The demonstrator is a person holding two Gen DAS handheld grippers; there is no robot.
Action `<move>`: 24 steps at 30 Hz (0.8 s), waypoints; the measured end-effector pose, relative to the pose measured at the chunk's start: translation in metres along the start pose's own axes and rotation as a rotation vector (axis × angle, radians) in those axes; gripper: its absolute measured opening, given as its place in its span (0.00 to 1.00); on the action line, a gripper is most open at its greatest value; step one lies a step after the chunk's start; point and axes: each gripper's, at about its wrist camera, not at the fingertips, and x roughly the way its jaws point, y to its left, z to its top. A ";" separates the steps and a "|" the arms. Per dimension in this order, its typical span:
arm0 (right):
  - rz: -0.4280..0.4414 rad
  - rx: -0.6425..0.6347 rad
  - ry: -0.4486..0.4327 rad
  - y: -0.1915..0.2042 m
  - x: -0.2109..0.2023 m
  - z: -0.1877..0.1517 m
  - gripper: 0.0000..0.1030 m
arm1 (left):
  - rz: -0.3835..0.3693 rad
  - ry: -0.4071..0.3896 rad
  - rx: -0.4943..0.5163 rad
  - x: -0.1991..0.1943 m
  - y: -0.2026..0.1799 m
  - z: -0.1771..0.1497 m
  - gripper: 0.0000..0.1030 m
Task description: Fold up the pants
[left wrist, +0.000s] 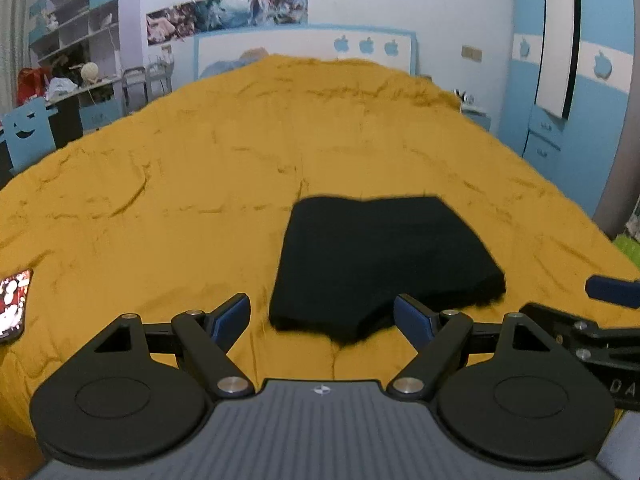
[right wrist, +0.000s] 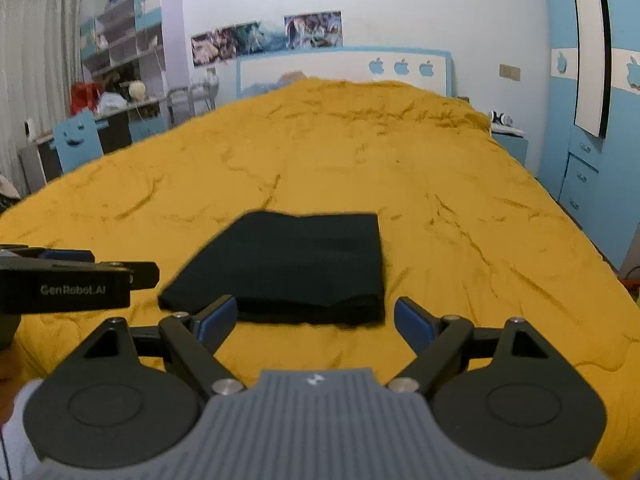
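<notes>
Black pants (left wrist: 380, 264) lie folded into a compact rectangle on the mustard-yellow bedspread (left wrist: 200, 160); they also show in the right wrist view (right wrist: 292, 268). My left gripper (left wrist: 322, 314) is open and empty, just short of the bundle's near edge. My right gripper (right wrist: 316, 316) is open and empty, also at the near edge. The right gripper's side shows at the right edge of the left wrist view (left wrist: 600, 320). The left gripper shows at the left of the right wrist view (right wrist: 72, 280).
A phone (left wrist: 14, 304) lies on the bedspread at far left. A blue headboard (left wrist: 304, 48) stands at the back, a desk and shelves (left wrist: 72, 60) to the left, a blue wardrobe (left wrist: 572, 80) to the right.
</notes>
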 end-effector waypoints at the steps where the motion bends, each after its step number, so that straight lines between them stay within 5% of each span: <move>1: -0.001 -0.003 0.008 0.000 0.003 -0.003 0.80 | 0.000 0.009 0.006 0.001 -0.001 -0.003 0.93; 24: 0.005 0.028 0.059 -0.007 0.021 -0.016 0.80 | 0.009 0.030 0.072 0.000 -0.012 -0.013 0.93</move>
